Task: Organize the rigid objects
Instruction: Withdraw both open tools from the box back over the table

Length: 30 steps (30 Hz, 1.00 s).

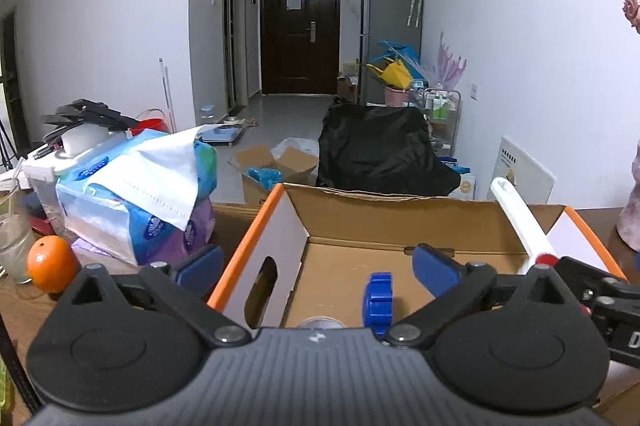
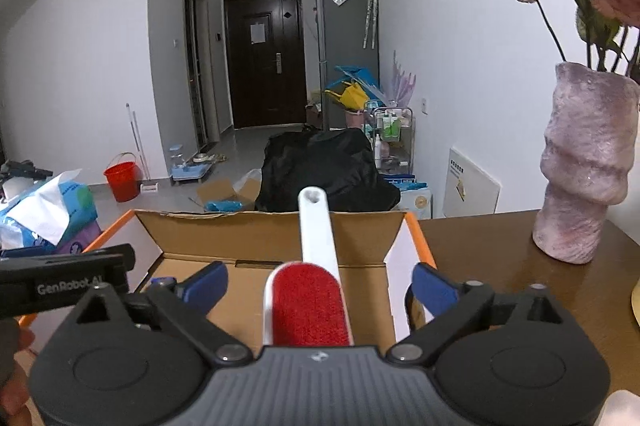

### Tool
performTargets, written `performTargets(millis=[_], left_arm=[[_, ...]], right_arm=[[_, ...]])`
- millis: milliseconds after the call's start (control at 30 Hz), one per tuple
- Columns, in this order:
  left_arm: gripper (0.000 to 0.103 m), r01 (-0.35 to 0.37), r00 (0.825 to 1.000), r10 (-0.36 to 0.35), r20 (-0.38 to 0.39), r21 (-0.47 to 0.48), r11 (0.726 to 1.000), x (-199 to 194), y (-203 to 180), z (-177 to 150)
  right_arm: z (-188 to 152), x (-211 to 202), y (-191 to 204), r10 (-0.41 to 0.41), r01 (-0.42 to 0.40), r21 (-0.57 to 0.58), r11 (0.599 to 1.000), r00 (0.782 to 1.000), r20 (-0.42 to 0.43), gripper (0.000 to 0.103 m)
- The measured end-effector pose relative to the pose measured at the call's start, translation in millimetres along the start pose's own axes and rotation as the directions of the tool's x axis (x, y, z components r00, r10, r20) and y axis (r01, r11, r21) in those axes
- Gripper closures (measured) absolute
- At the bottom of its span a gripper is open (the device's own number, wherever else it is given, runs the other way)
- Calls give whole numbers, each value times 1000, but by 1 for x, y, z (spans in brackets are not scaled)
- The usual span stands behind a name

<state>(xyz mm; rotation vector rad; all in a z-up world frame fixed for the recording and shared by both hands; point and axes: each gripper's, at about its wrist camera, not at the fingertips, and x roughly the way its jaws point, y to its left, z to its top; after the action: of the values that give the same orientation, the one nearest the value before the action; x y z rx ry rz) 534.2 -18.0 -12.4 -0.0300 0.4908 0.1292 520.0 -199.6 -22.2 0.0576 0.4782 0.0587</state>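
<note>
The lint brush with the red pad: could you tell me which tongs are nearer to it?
Right. The lint brush lies between the open right tongs, leaning on the cardboard box rim. The open left tongs stand beside it, over a blue item.

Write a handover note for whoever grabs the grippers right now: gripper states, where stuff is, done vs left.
Left gripper: open, nothing held, over the left part of the cardboard box.
Right gripper: open; the lint brush lies between the jaws, but the pads are clear of it. Its white handle leans on the box's far wall.
In the box: a blue plastic piece and the lint brush.
Outside, on the table: orange, tissue packs, vase.
Done: both of those items are in the box.
Left: back both grippers out, then check the table for any other rigid items; none clearly visible from here.
</note>
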Motion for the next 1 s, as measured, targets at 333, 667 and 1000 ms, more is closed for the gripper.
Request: performTargets(millis=[333,667,1000], left_arm=[[0,-12,1000,12,-4,-2,1000,-2,1,1],[0,-7,1000,7,9,15,1000,-13,-1,-3],[0,-16,1000,16,3,37,999,-27,5,-14]], right_arm=[[0,-5,-2,-5,5,7,1000,1000,12,0],[-2,-22,-7,-13,12,7,1000,999,48,0],[-7,-40,-13,-9,9,-8,1000,997,70,0]])
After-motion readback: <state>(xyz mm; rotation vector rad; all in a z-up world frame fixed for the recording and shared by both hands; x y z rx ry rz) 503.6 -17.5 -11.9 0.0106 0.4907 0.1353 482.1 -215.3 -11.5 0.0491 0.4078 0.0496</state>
